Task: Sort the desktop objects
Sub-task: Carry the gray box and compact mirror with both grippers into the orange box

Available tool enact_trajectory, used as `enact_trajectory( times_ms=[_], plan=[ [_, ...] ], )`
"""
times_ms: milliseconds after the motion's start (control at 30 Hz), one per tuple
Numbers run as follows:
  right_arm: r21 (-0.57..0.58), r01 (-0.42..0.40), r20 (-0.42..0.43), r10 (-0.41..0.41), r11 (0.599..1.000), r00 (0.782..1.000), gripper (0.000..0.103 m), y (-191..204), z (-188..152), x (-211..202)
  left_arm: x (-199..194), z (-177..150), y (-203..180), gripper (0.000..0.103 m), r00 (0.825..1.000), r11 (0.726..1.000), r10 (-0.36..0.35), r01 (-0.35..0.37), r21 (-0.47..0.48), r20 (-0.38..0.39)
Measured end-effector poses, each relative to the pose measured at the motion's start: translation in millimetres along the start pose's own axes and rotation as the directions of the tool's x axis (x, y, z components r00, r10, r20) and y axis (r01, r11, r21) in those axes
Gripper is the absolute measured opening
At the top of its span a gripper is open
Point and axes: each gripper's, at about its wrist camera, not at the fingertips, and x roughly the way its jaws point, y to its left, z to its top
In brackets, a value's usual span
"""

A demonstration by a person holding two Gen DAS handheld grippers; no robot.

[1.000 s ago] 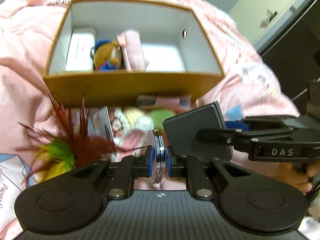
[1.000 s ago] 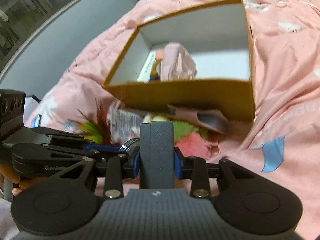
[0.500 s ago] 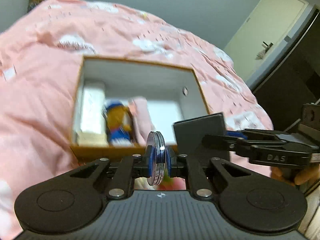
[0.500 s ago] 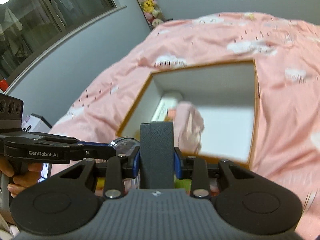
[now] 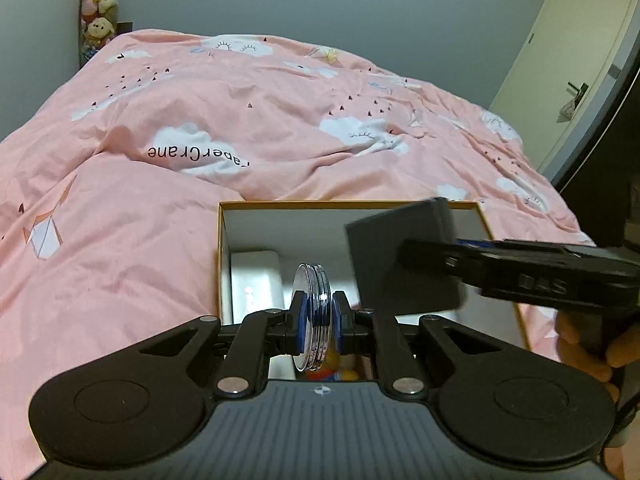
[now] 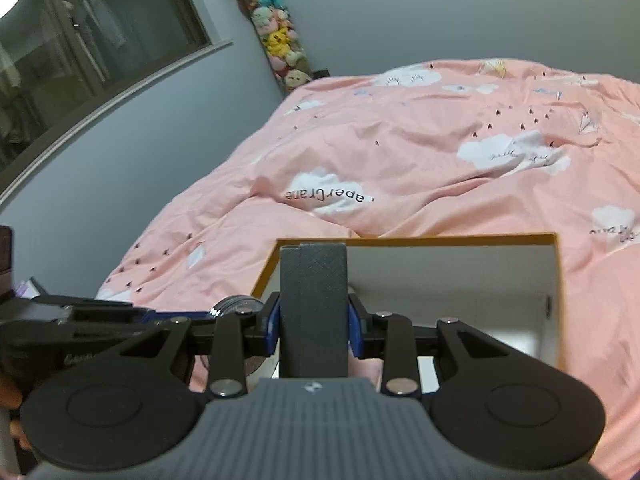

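**Both tools loaded, held over the open box**

Broadly, a bed [image 5: 248,128] under a pink duvet printed with white clouds fills both views; grey walls behind, a pale door [image 5: 576,56] to the right in the left wrist view, a dark window [image 6: 80,52] to the left in the right wrist view. A hanging column of plush toys [image 6: 276,40] sits in the far corner.

- Open box [image 5: 472,205], tan rim, white inside, lies on the duvet at the near end of the bed. Inside, against its left wall: a white rectangular pack [image 5: 254,280]. Something yellow, red and blue shows low behind the left tool; too hidden to name.
- Dark grey textured case [image 6: 313,308]: pinched upright between the blue pads of the right tool [image 6: 313,332], in front of the box's left part. From the left wrist view the case [image 5: 404,256] overlaps the box's far right corner.
- Round clear-lidded metal tin [image 5: 312,312]: stands on edge, pinched by the left tool [image 5: 316,322], in front of the box interior.
- Fingers of the person's right hand [image 5: 592,352] wrap the right tool's handle.
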Motion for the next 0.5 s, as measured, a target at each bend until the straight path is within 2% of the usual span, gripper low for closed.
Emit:
enact_trajectory(
  times_ms=[200, 500],
  plan=[
    [0.021, 0.08, -0.057, -0.079, 0.997, 0.995, 0.035, -7, 6, 61, 26, 5, 16, 0.014, 0.999, 1.0, 0.004, -0.004, -0.006, -0.035],
    [0.027, 0.173, -0.142, -0.168, 0.984, 0.976, 0.035, -16, -5, 116, 50, 5, 36, 0.014, 0.997, 1.0, -0.009, 0.007, -0.022, -0.075]
  ],
)
